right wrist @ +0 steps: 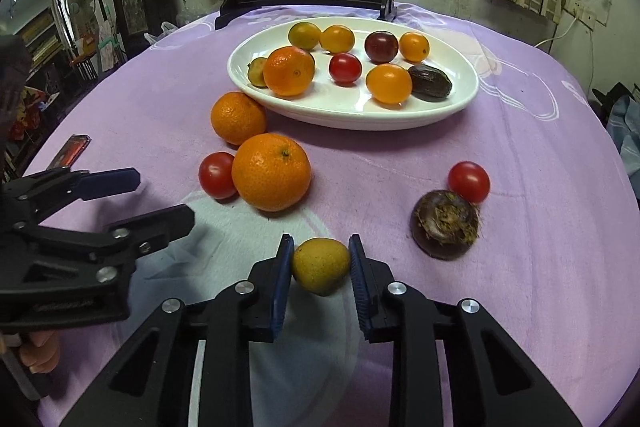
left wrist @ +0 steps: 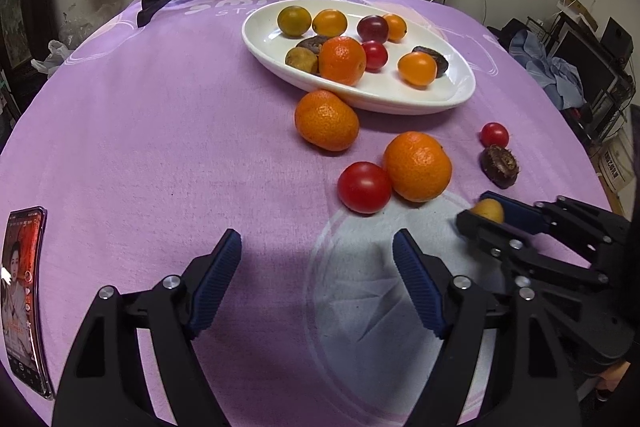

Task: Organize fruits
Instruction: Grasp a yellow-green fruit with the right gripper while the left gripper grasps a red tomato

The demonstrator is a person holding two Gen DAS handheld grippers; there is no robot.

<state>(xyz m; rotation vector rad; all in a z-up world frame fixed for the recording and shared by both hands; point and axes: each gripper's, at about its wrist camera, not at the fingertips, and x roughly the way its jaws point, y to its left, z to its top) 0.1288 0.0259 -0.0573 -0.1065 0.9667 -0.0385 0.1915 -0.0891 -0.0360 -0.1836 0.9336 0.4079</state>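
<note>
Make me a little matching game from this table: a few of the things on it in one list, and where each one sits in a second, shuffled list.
Things:
1. small yellow fruit
2. dark purple round fruit
3. phone
4. dark brown husked fruit

Places:
A. on the purple cloth, close beside a red tomato
B. between the pads of the right gripper
C. lying near the table's edge, screen lit
D. in the white oval dish

Pairs: 1-B, 2-D, 3-C, 4-A
</note>
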